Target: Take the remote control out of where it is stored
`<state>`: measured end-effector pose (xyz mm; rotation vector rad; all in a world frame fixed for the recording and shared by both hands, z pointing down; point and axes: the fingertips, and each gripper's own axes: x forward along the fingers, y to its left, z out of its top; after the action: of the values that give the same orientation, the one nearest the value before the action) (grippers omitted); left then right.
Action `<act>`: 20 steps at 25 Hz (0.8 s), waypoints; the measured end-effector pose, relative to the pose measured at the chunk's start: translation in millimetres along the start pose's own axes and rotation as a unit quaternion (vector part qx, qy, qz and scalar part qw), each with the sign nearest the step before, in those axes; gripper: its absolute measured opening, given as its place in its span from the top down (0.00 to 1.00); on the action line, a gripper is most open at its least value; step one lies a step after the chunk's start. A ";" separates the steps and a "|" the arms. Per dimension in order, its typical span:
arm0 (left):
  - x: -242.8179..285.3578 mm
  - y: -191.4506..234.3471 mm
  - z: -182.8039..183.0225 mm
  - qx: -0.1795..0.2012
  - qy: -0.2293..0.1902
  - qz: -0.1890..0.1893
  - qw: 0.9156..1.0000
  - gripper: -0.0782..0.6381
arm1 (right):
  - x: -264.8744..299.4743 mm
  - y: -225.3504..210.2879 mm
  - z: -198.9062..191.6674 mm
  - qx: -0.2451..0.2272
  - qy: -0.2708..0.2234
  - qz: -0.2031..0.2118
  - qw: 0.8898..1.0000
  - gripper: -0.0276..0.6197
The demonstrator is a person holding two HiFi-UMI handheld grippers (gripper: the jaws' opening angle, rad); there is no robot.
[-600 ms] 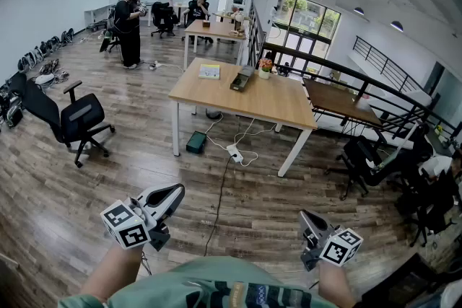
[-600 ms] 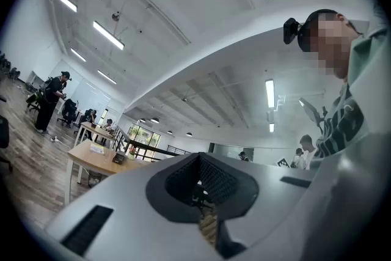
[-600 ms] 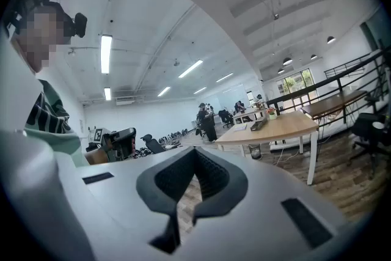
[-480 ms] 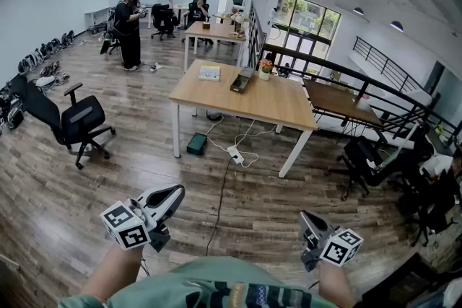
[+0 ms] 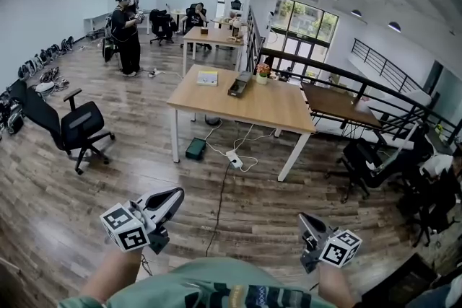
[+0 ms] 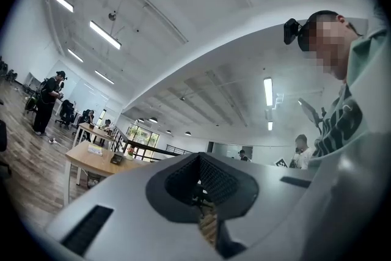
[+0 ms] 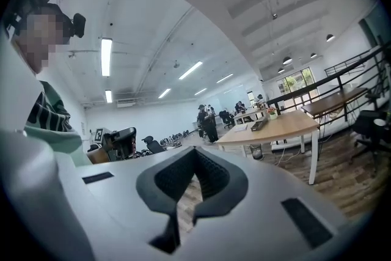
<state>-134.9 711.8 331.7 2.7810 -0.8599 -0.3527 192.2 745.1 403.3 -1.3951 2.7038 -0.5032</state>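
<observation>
Dark box [image 5: 240, 85] on the table [image 5: 267, 108] — contents unclear.

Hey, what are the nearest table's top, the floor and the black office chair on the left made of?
Table top: light wood or wood-look laminate, matte, even pale tone. Floor: brown planks with visible seams and slight sheen, wood or laminate. Office chair: black, likely fabric or mesh on plastic; too small to tell.

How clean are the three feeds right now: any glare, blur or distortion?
Head view: evenly lit, sharp, heavy fisheye bowing the floor around the table. Left gripper view: black vignette, ceiling lights bright, the near left tool is soft. Right gripper view: same vignette, right tool soft, background clear.
</observation>
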 end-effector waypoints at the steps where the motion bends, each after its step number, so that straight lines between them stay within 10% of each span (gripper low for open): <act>1: 1.3 -0.5 -0.8 0.000 0.000 -0.001 1.000 0.90 | -0.3 -1.4 -0.8 0.003 0.000 0.001 1.000 0.96; 20: 57.6 -70.6 -37.7 -0.010 0.012 -0.009 1.000 0.90 | -70.7 -47.0 -14.2 0.030 0.021 0.016 0.999 0.96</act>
<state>-40.9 740.5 339.2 2.7706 -0.8212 -0.3284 267.9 780.2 424.5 -1.3386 2.7150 -0.6137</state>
